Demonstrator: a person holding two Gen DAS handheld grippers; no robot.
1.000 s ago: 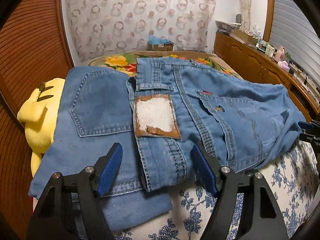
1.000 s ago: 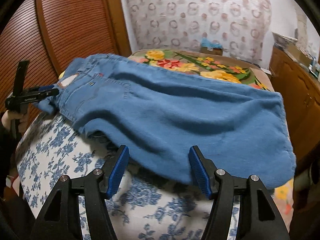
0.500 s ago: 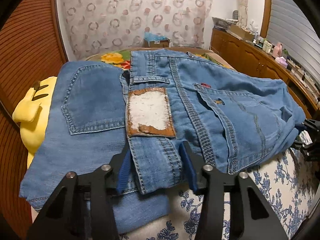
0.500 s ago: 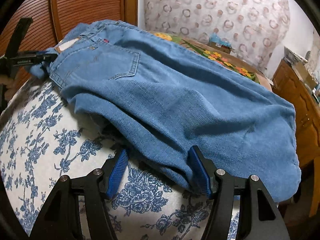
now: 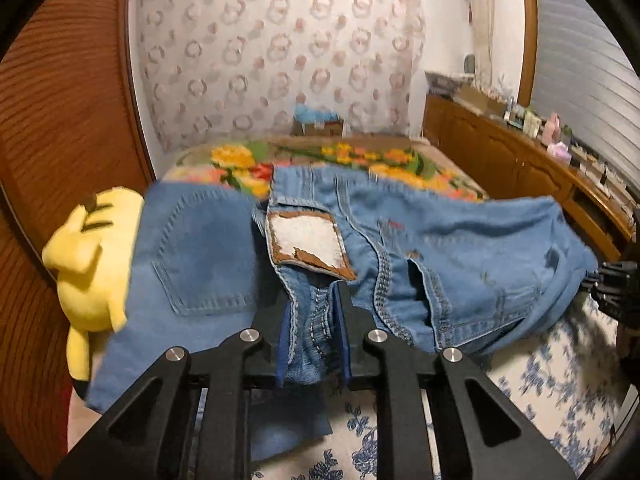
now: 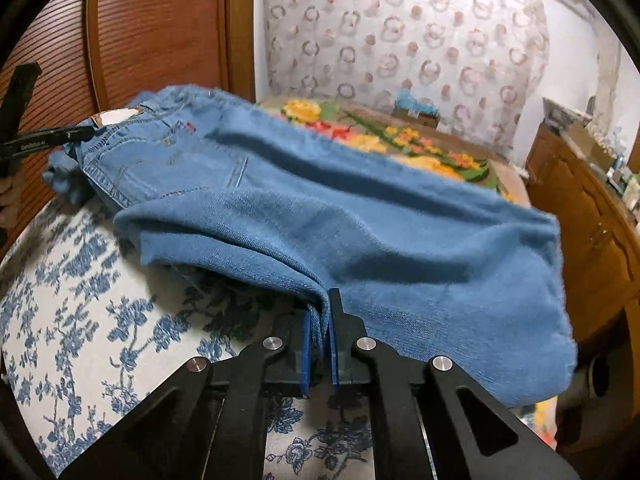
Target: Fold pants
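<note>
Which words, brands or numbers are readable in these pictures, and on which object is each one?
"GenRobot AI", roughly; small white print, partly blurred: side of the left gripper.
Red tab on the jeans: too small to read.
Worn waistband patch: blank, nothing legible.
Items on the sideboard: too blurred.

Warm, dim indoor light over my two fisheye views, black vignette curving every edge, motion blur smearing my jeans [image 5: 460, 248] and the yellow plush [image 5: 92, 256], soft shadows beneath the denim.

Black angular left gripper [image 5: 313, 332], right gripper [image 6: 319, 332], blue pads, silver screws
</note>
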